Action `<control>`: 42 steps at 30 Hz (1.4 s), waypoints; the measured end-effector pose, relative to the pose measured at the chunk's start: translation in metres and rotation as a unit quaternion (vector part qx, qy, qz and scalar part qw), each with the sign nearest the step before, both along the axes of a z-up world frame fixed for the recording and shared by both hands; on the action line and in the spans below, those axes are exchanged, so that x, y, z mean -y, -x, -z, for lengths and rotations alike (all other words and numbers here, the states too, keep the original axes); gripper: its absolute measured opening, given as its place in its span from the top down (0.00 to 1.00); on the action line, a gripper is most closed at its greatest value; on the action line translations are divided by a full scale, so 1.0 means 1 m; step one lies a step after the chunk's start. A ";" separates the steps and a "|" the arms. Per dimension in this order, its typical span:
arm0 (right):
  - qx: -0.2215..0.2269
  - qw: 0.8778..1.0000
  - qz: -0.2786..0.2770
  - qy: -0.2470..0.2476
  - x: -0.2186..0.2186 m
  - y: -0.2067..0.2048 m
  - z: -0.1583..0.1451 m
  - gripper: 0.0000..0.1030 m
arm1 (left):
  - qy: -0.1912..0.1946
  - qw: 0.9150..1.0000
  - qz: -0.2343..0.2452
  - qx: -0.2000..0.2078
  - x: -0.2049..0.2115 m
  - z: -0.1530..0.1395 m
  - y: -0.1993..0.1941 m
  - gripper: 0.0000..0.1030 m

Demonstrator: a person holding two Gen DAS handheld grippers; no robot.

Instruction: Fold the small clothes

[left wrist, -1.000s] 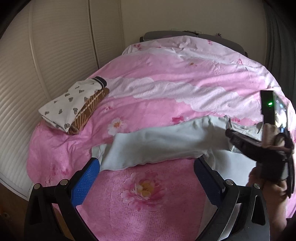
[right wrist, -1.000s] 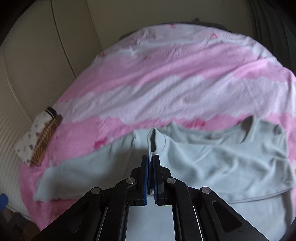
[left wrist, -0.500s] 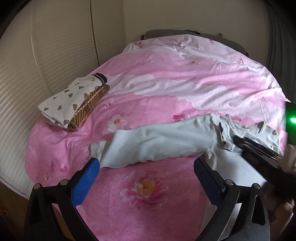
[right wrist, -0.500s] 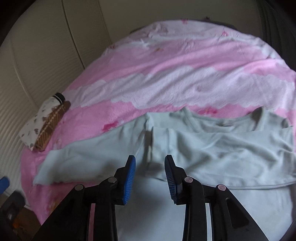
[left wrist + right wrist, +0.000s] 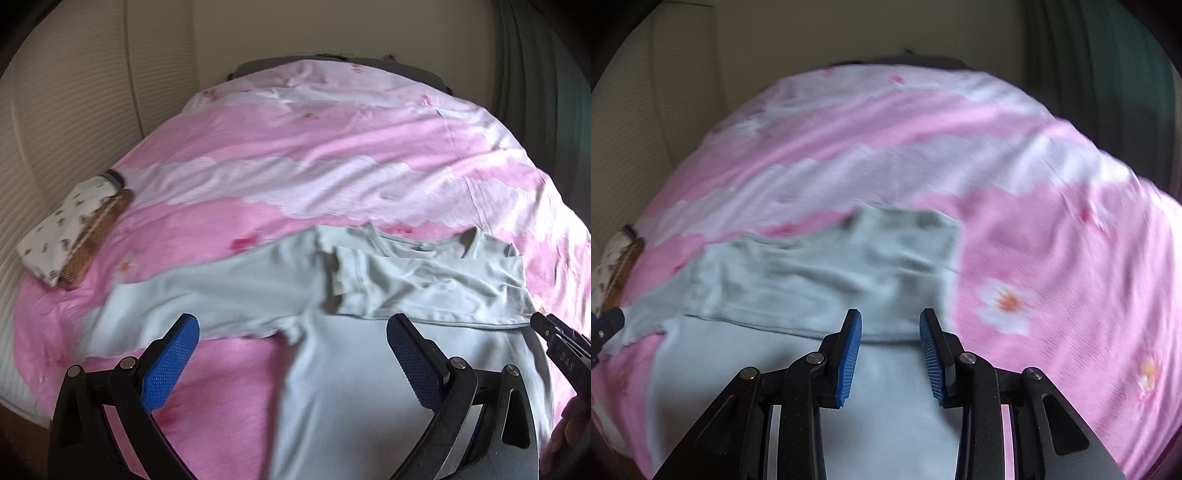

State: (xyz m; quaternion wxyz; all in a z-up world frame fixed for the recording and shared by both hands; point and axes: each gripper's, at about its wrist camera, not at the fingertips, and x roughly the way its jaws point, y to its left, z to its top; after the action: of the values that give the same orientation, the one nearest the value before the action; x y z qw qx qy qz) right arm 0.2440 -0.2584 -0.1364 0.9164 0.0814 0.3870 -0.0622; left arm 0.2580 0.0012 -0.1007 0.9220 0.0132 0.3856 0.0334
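Note:
A pale mint long-sleeved shirt (image 5: 369, 354) lies flat on the pink bedspread (image 5: 332, 147). One sleeve (image 5: 436, 284) is folded across its chest; the other sleeve (image 5: 192, 291) stretches out to the left. My left gripper (image 5: 291, 325) hovers open and wide over the armpit area, with nothing between its blue pads. My right gripper (image 5: 890, 317) is open over the shirt's (image 5: 820, 273) right side, its pads apart and off the cloth. Its black tip (image 5: 554, 332) shows at the right edge of the left wrist view.
A folded stack of clothes (image 5: 74, 236), white patterned over brown, sits at the bed's left edge and also shows blurred as a stack (image 5: 613, 266). A ribbed cream wall panel (image 5: 66, 110) runs along the left. A dark curtain (image 5: 1108, 55) hangs at the far right.
The right gripper let go of the folded sleeve's cuff, opened, and swung right over the shirt's side. The left gripper, open throughout, moved right from the outstretched sleeve to the armpit.

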 end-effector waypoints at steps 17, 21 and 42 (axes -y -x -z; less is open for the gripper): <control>-0.043 0.998 0.021 0.047 0.023 -0.004 0.041 0.66 | -0.028 0.999 -0.014 -0.028 0.015 0.041 -0.048 0.00; -0.043 0.998 0.024 0.049 0.025 -0.001 0.044 0.64 | -0.044 0.997 -0.041 -0.044 -0.001 0.054 -0.055 0.00; 0.005 0.999 0.037 0.015 0.030 0.013 0.014 0.61 | 0.034 0.996 0.048 -0.066 0.014 0.057 -0.061 0.45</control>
State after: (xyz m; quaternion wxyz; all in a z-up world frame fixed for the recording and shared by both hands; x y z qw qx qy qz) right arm 0.2312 -0.2887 -0.1502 0.9164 0.0819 0.3784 -0.1013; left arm 0.3187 -0.0126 -0.1573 0.8949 0.0020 0.4457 -0.0249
